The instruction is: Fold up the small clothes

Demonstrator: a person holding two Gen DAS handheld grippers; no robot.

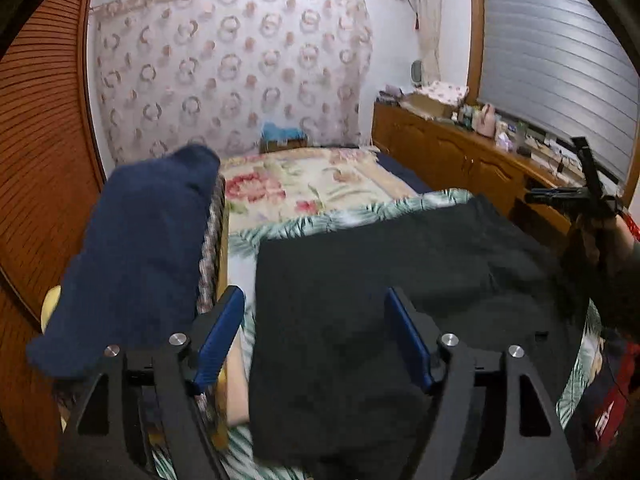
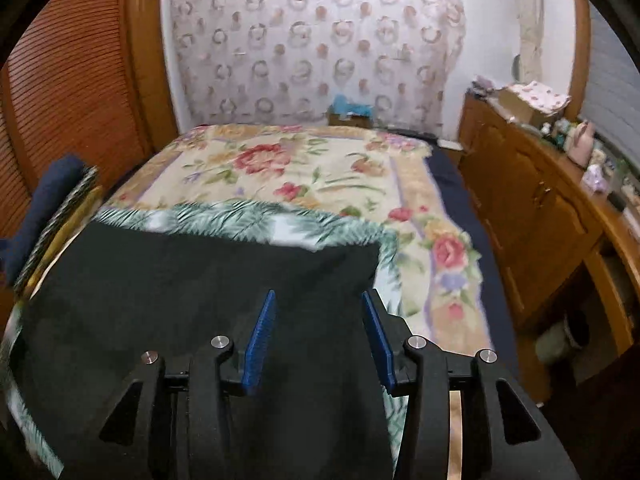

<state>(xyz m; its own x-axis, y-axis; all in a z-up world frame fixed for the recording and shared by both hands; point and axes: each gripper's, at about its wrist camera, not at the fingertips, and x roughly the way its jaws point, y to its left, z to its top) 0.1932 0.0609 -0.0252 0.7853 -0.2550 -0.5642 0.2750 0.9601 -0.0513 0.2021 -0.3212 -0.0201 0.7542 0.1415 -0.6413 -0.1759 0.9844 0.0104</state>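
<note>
A black garment lies spread flat on a palm-leaf print cloth at the near end of the bed. My left gripper hovers over the garment's near left part. Its blue pads stand wide apart and open, with nothing pinched. In the right wrist view the same black garment fills the lower left. My right gripper is open above its right edge, with only flat cloth under the gap.
A dark blue folded cloth tops a stack of textiles at the bed's left side. A floral bedspread covers the far bed. A wooden cabinet with small items runs along the right, and louvred wooden doors stand on the left.
</note>
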